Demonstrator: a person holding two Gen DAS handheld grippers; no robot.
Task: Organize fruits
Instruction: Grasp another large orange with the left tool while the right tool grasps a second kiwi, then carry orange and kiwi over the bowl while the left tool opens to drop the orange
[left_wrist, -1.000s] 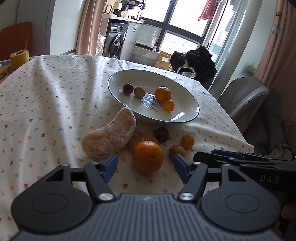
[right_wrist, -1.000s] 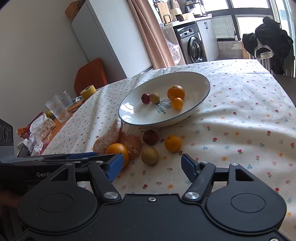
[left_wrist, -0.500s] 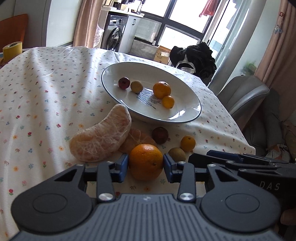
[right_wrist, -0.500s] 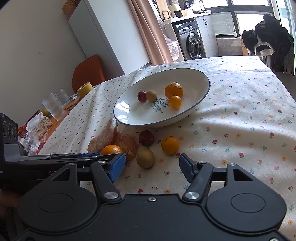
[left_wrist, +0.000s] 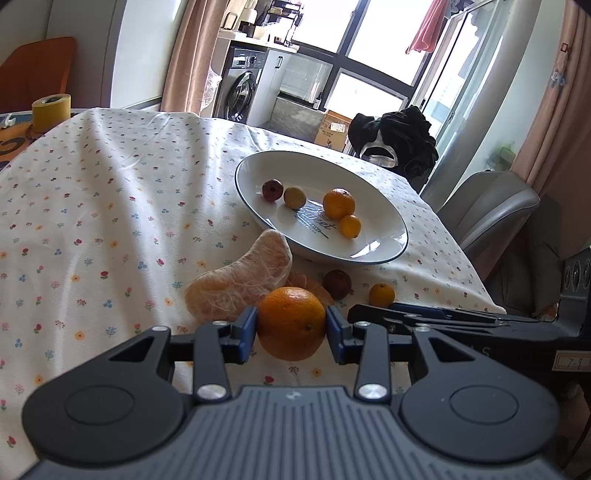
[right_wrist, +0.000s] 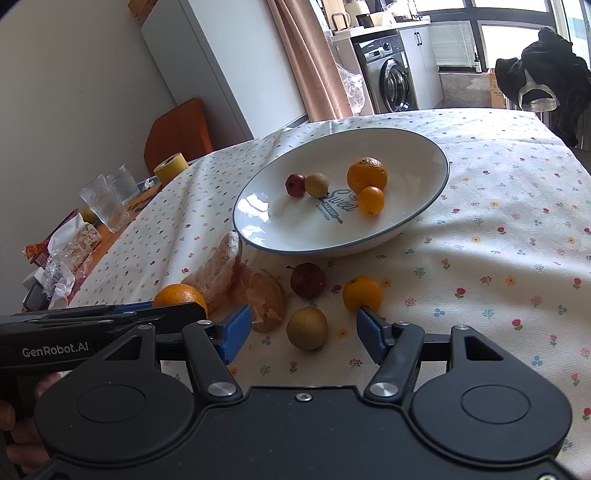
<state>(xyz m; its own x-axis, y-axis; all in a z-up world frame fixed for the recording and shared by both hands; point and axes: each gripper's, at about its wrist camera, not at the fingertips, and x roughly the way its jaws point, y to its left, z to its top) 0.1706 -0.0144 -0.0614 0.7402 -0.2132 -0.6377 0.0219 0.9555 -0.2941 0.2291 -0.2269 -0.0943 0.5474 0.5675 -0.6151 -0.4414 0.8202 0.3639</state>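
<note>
My left gripper is shut on a large orange, held a little above the flowered tablecloth; the same orange shows in the right wrist view. Behind it lie two peeled pomelo segments. A white oval plate holds a dark red fruit, a yellow-green fruit, an orange and a small kumquat. My right gripper is open just in front of a brown-green fruit, with a small orange and a dark red fruit beyond.
A yellow tape roll and drinking glasses with wrappers stand at the table's left end. A grey chair is off the right edge, a dark garment hangs at the far side.
My left gripper moved onto the large orange, shut on it and raised it slightly. My right gripper stayed open and came nearer the brown-green fruit.
</note>
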